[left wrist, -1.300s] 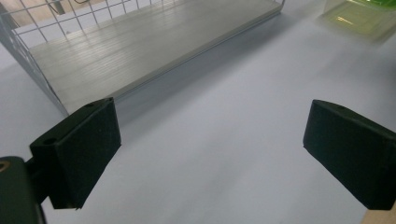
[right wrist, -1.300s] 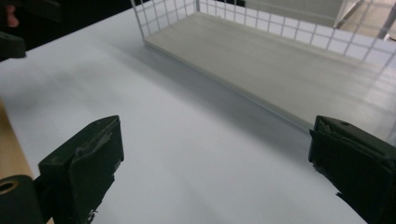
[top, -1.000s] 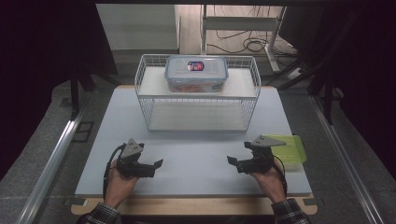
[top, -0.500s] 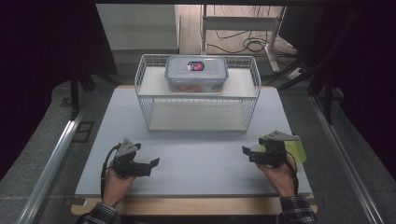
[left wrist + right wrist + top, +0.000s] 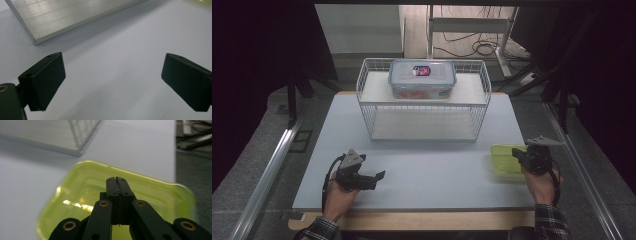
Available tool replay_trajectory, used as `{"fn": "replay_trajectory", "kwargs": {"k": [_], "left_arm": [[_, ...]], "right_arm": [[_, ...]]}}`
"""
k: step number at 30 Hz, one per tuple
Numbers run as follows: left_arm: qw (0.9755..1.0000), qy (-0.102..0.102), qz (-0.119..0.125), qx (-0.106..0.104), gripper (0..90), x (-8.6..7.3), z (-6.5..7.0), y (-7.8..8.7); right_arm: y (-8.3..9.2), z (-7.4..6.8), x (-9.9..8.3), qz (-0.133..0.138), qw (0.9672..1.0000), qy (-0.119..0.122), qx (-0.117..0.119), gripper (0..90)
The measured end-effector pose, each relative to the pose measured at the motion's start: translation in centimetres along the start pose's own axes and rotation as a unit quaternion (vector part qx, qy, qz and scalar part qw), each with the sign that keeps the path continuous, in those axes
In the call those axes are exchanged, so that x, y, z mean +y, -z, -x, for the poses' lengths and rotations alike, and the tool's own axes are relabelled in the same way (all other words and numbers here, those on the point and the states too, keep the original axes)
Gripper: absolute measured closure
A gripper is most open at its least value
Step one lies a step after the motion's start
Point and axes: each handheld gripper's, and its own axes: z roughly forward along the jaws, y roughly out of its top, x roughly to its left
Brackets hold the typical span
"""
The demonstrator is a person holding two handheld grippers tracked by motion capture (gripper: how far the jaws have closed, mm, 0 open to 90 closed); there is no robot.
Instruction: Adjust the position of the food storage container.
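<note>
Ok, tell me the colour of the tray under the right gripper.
Translucent yellow-green tray; the right gripper view shows it best.

A pale grey tabletop [image 5: 432, 165] with a wooden front edge carries a white wire basket rack [image 5: 424, 107] toward its far middle and, well apart from it near the right edge, a translucent yellow-green plastic tray [image 5: 504, 159] lying flat on the surface.

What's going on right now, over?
Left gripper open, empty. Right gripper shut, above green tray. Lidded box on wire rack. Nothing in the way.
</note>
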Motion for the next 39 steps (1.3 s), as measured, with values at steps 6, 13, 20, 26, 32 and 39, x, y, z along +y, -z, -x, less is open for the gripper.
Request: {"fn": "replay_trajectory", "kwargs": {"k": [6, 13, 20, 26, 32, 39], "left_arm": [[1.0000, 0.005, 0.002, -0.002, 5.3, 0.0, -0.1, 0.0], [1.0000, 0.002, -0.001, -0.001, 5.3, 0.0, 0.0, 0.0], [1.0000, 0.005, -0.004, -0.002, 5.3, 0.0, -0.1, -0.1], [1.0000, 0.005, -0.005, -0.003, 5.4, -0.1, -0.1, -0.2], [0.9999, 0.008, -0.005, -0.005, 5.4, -0.1, -0.1, -0.2], [0.9999, 0.009, -0.004, -0.008, 5.4, -0.1, -0.1, -0.3]], "right_arm": [[1.2, 2.8, -0.7, -0.002, 0.9982, -0.024, -0.055, 89.8], [1.6, 4.9, -1.9, -0.015, 0.9948, -0.041, -0.092, 89.7], [0.9, 5.4, -2.5, -0.030, 0.9931, -0.040, -0.106, 89.7], [0.6, 5.2, -2.6, -0.033, 0.9944, -0.042, -0.092, 89.7], [0.0, 4.3, -2.3, -0.032, 0.9967, -0.037, -0.065, 89.6], [-0.6, 3.1, -1.9, -0.032, 0.9982, -0.027, -0.042, 89.6]]}}
